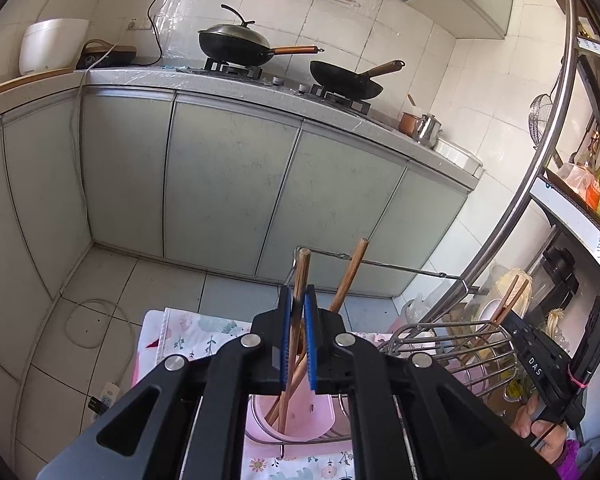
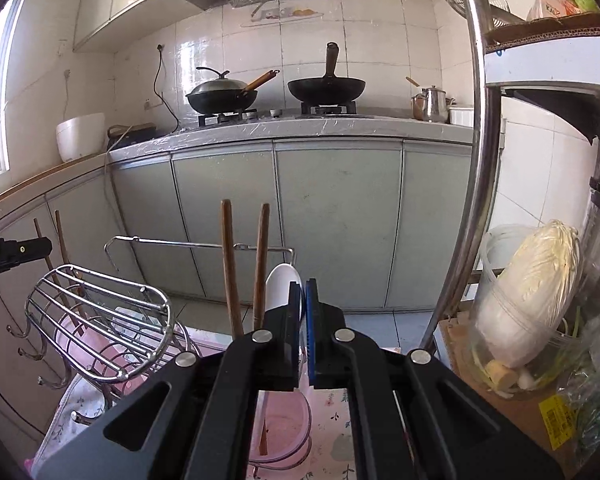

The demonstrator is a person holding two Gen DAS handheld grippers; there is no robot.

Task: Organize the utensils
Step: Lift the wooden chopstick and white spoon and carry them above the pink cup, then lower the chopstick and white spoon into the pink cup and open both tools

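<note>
Your left tool pinches a chopstick above the pink cup; your right tool clamps a white spoon beside two chopsticks, wire rack alongside.

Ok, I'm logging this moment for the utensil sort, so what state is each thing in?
Left gripper: shut on a brown wooden chopstick, upright over the pink plastic holder.
Second wooden chopstick: leaning in the pink holder.
Right gripper: shut on a white ceramic spoon.
Lidded black wok: covered, on the stove.
Open black wok: uncovered.
</note>
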